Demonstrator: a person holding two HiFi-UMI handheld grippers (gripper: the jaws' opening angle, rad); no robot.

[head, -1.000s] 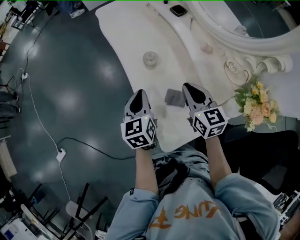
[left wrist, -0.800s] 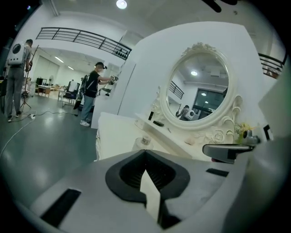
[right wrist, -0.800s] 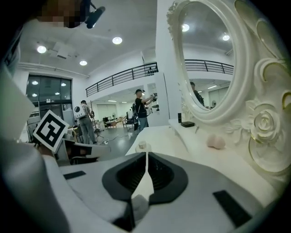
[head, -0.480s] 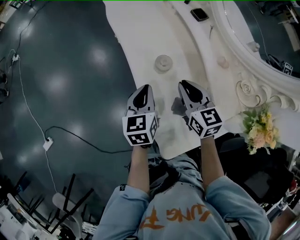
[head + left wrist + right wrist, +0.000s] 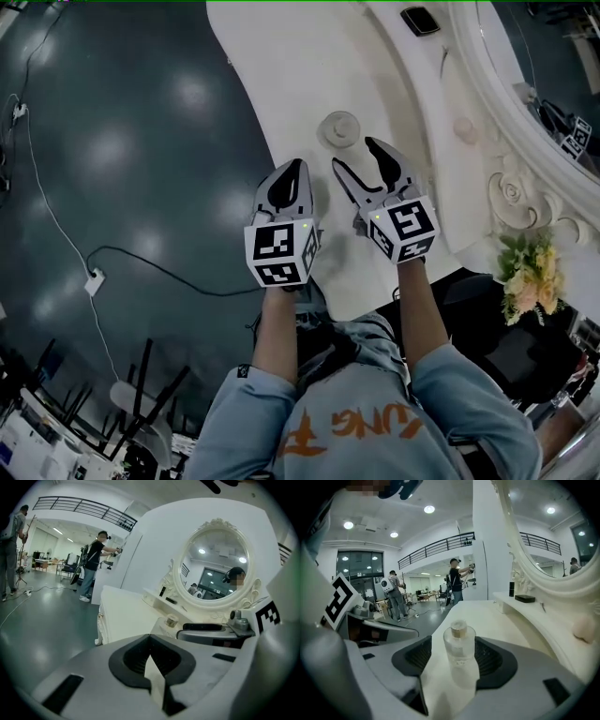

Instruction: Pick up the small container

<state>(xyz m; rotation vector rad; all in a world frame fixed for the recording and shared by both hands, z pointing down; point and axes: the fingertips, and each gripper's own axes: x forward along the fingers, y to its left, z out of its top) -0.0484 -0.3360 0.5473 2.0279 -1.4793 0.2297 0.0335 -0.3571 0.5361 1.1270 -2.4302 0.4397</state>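
Note:
The small clear container with a cork-coloured lid stands on the white vanity table. My right gripper points at it, and its jaws are opening. In the right gripper view the container stands in line with the gap of the right gripper, and neither pad touches it. In the head view it sits just beyond the fingertips. My left gripper hovers beside the right one, over the table's near edge, shut on nothing. In the left gripper view the container shows far ahead of the left gripper.
An ornate white oval mirror rises behind the table. A dark flat box lies on its shelf. A flower bouquet stands at the right. A cable and power strip lie on the dark floor to the left. People stand far off.
My right gripper has moved forward toward the container and its jaws have gone from shut to open. The left gripper has stayed shut alongside it.

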